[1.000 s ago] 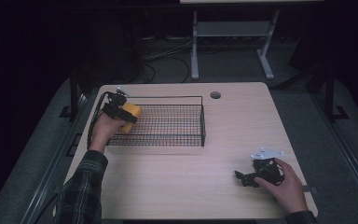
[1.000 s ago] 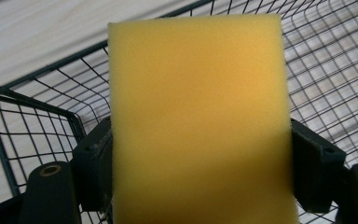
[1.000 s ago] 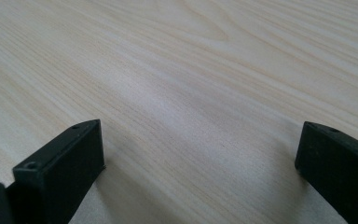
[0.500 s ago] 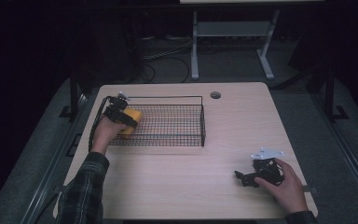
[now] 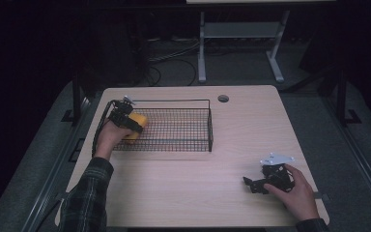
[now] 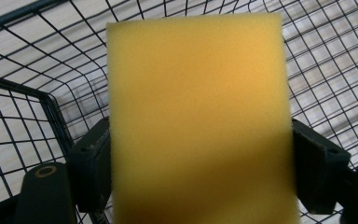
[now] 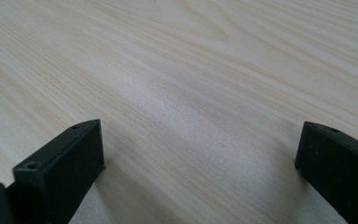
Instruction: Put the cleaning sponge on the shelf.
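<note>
Two grippers in play, one busy. Over the last second the left gripper (image 5: 134,126) has dropped a little with the yellow sponge (image 5: 136,124) — from the top rim at the left end of the wire basket (image 5: 209,126) to lower inside that end. Small shift, so I judge the placing is near its end: sponge is in the basket's footprint, not yet let go.

Left gripper view: both black jaws are clamped on the sponge's (image 6: 198,121) two side edges, spread to the sponge's full width, foam slightly squeezed. Basket mesh (image 6: 335,70) lies behind and below the sponge, with the corner wall to the view's left. Can't tell whether the sponge's bottom touches the basket floor — the foam hides it.

Right gripper (image 5: 257,185) hasn't moved — it rests near the front right edge of the table (image 5: 174,188), well apart from the basket. In the right gripper view its jaws stand wide apart, nothing between them, just bare wood (image 7: 205,93), with the jaw tips close to the tabletop.

Next move likely: lower a touch more, release, and lift out clear of the rim wire.
</note>
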### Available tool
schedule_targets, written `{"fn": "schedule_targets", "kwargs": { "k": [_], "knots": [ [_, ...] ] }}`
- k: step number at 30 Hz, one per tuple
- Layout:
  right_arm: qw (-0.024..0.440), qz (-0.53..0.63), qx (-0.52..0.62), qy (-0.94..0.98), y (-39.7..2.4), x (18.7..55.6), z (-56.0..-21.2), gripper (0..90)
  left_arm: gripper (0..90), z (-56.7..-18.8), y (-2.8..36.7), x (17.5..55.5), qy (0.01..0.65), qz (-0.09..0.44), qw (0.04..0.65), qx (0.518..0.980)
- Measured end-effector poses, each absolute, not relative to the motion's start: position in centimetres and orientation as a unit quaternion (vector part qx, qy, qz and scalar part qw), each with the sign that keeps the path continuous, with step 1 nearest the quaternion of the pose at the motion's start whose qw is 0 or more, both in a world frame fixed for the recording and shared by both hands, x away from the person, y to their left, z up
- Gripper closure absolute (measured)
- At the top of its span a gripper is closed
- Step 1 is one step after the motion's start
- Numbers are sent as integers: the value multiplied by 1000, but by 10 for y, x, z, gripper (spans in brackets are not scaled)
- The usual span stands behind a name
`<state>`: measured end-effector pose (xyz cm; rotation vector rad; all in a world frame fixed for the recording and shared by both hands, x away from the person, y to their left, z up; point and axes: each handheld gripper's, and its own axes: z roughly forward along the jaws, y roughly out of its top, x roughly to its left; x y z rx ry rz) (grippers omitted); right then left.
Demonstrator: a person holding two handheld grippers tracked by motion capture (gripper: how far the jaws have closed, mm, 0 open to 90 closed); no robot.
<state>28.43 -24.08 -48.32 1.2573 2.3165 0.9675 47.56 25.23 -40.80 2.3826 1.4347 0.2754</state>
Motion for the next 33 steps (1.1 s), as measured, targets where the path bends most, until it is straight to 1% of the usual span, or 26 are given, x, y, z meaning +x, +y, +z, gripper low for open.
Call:
{"fn": "schedule_targets", "kwargs": {
  "k": [6, 16, 33],
  "knots": [
    [166, 340, 442, 814, -241, 284, -483, 3, 186, -408, 252, 476, 506, 98, 173, 839],
    [166, 340, 442, 814, -241, 284, -483, 4, 187, -396, 255, 469, 501, 108, 188, 838],
    [165, 340, 442, 813, -241, 284, -483, 4, 189, -368, 259, 435, 477, 113, 218, 844]
  ]
}}
